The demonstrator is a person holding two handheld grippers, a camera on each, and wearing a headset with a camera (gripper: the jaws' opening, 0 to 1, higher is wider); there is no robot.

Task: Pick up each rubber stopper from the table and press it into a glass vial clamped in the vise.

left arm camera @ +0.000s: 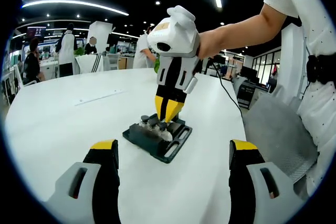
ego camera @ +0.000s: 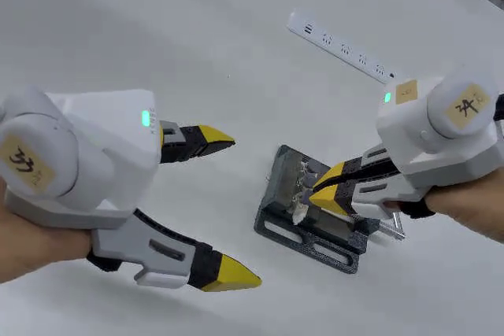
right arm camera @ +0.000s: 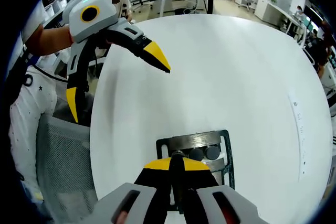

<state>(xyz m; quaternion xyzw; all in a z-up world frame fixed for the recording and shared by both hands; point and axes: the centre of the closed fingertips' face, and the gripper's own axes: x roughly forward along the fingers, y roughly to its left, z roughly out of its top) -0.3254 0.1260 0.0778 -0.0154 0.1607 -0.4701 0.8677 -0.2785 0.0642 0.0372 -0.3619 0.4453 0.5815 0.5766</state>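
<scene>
The right gripper (ego camera: 315, 189) stands over the black vise (ego camera: 293, 235), which lies on the white table (ego camera: 197, 29). Its jaws are drawn almost together, with only a thin slit between them. In the right gripper view they are closed on a small dark rubber stopper (right arm camera: 177, 156) at the near end of the vise (right arm camera: 194, 139). In the head view a clear glass vial (ego camera: 302, 208) is just under these tips, clamped in the vise. Beside it in the same row, 2 more vials (right arm camera: 203, 153) already carry dark stoppers (their glass is hard to see from above).

The left gripper (ego camera: 224, 206) is held apart from the vise, on its left side, above bare table. Its 2 jaws are spread wide and they hold nothing. In the left gripper view the vise (left arm camera: 167, 149) is seen between these open jaws and further ahead, with the right gripper (left arm camera: 168, 113) pointing down onto it. A white power strip (ego camera: 340, 46) lies on the table beyond the vise.
</scene>
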